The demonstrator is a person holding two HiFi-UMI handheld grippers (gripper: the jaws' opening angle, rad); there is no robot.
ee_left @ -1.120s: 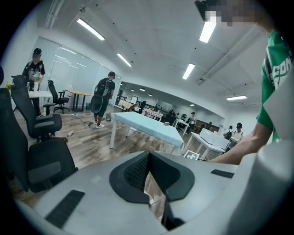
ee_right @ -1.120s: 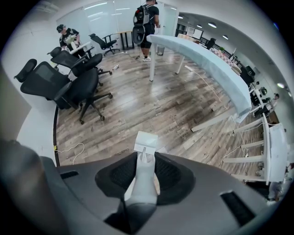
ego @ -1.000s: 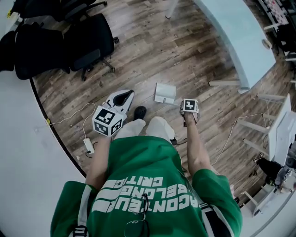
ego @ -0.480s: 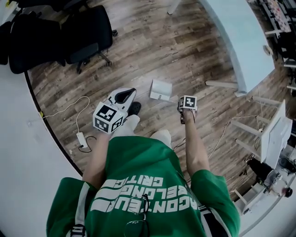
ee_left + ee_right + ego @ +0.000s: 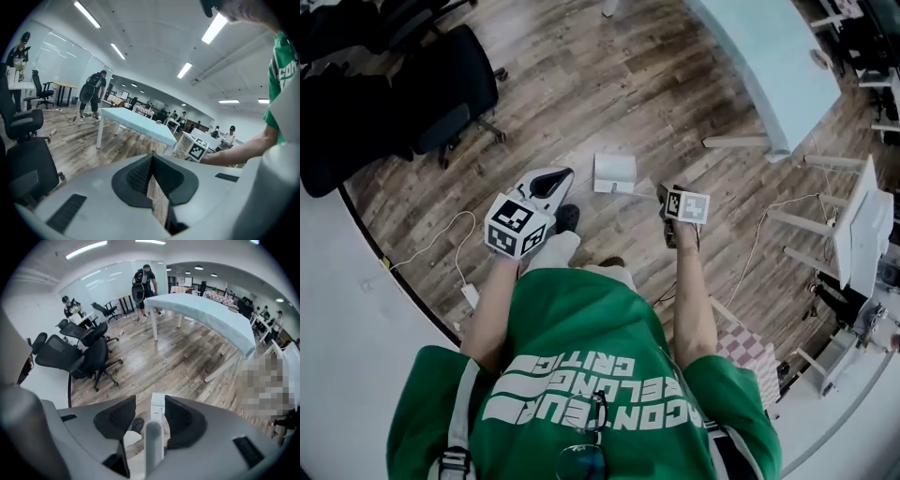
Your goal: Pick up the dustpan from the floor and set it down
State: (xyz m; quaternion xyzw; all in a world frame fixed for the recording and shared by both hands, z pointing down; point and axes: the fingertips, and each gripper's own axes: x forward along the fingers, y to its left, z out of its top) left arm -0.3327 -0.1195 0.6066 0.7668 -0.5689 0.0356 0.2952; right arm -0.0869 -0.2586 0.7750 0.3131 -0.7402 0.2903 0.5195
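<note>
White boxy dustpan [image 5: 614, 173] lies on the grainy wood-plank floor [image 5: 675, 94]. Its round white handle [image 5: 153, 446] stands between the right gripper [image 5: 150, 405] ribbed pads, jaws just opened, released. Left gripper [image 5: 151, 158] clenched, empty.

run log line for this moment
right hand-held gripper: jaws just opened, white handle loose between | white plastic dustpan: on wooden floor | left hand-held gripper: shut, empty

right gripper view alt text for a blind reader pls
The right gripper has just opened its jaws, now apart around a white upright handle, with the white dustpan on the wood floor beyond. Black office chairs left, pale blue table right.
</note>
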